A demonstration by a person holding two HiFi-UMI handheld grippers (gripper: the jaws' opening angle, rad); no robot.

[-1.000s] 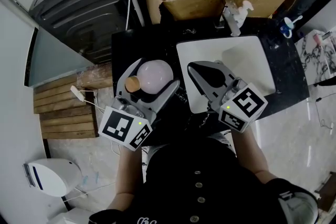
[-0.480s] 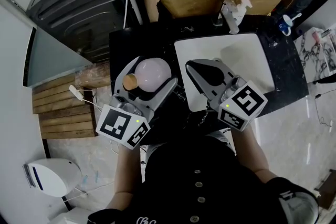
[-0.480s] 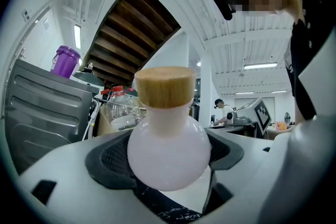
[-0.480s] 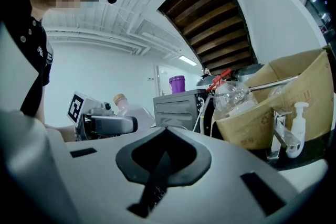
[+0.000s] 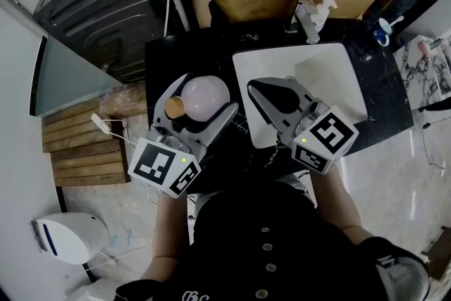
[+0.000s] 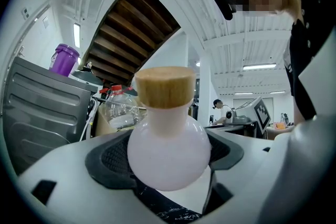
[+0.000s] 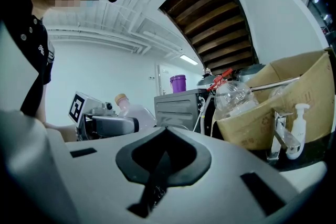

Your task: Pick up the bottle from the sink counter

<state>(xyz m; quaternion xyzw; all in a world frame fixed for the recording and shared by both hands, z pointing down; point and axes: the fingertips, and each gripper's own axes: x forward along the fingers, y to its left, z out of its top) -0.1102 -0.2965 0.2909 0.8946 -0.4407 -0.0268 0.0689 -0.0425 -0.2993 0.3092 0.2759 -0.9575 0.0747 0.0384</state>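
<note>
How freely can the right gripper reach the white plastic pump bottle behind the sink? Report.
Probably yes: the right gripper, shut, hangs over the white sink; nothing stands between it and the pump bottle.

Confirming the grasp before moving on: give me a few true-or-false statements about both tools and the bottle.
1. The left tool is clamped on the bottle. True.
2. The bottle's stopper is blue plastic. False: the stopper is tan and cork-like.
3. The right tool is shut with nothing in it. True.
4. The right tool hangs over the cardboard box. False: it is over the white sink; the cardboard box stands beyond it.
</note>
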